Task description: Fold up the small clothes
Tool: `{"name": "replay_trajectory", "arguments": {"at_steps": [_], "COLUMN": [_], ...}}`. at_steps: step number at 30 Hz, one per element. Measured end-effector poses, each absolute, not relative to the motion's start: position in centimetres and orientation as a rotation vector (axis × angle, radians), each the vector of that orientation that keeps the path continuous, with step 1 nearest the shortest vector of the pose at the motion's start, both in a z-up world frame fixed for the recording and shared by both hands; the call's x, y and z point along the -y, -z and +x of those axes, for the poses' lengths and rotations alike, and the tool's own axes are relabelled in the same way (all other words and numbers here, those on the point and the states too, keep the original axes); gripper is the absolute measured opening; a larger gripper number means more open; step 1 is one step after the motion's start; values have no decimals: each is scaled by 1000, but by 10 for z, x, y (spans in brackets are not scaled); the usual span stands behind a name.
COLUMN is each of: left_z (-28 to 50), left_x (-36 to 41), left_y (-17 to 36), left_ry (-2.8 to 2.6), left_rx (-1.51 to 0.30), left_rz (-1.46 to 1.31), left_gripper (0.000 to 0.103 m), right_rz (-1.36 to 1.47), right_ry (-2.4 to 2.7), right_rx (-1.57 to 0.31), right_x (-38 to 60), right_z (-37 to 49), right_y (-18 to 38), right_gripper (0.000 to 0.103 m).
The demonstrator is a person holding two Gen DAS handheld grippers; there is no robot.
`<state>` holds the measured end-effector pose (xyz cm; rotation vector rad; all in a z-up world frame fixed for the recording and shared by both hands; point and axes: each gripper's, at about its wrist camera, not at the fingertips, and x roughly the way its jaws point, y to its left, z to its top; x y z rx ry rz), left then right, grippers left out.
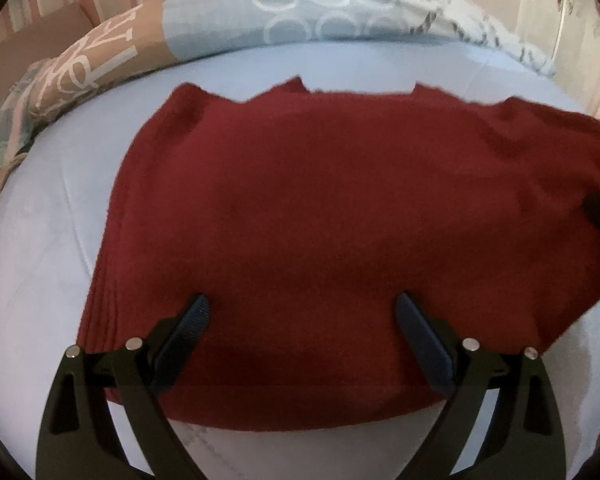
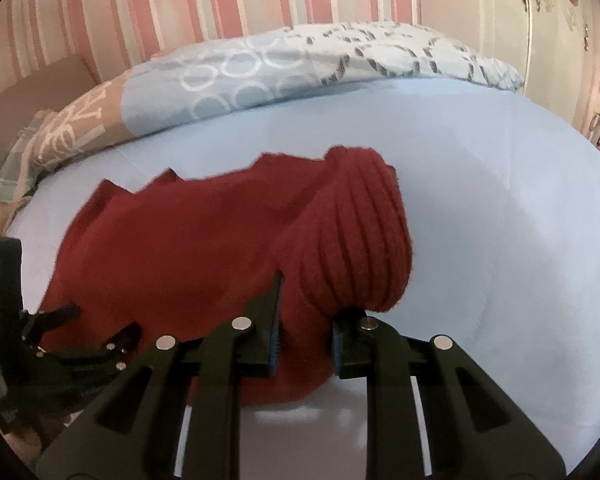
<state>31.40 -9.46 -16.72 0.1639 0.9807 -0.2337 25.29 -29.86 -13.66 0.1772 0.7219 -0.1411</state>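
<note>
Red ribbed knit garment (image 2: 204,240) lies flat on the pale blue bed sheet (image 2: 500,220), its right edge pinched up.

To fold cleanly, I judge the pinched ribbed hem should travel low across the body and land square on the far edge. The right gripper (image 2: 306,340) clamps that bunched hem, pointing forward; the left gripper (image 1: 302,320) hangs spread wide over the near edge, gripping nothing.

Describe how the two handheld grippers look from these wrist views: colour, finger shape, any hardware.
Both match. The left gripper and right gripper are matte black, with curved, slotted linkage arms. Round silver pins sit at the pivots. The flat fingers carry dark blue ribbed pads. No cables, markings or sleeves show.
</note>
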Motion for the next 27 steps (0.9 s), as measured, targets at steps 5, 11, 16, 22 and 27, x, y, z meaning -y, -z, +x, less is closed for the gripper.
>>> {"name": "replay_trajectory", "arguments": {"at_steps": [5, 11, 16, 22, 27], "left_z": [316, 332, 341, 347, 337], "left_x": [61, 3, -47, -93, -98], "left_y": [145, 123, 107, 99, 111], "left_ry": [222, 206, 121, 55, 61], "left_rx": [-937, -920, -864, -852, -879], "left_rz": [172, 183, 238, 195, 184], "left_gripper": [95, 95, 95, 95, 95], "right_rz": [128, 111, 67, 25, -49], "right_ry": [69, -83, -171, -242, -236], "right_rx": [-628, -623, -673, -777, -922], "right_x": [259, 193, 143, 89, 77], "right_z": [253, 268, 281, 292, 300], "right_y": [108, 96, 100, 119, 152], "right_gripper": [16, 13, 13, 12, 14]}}
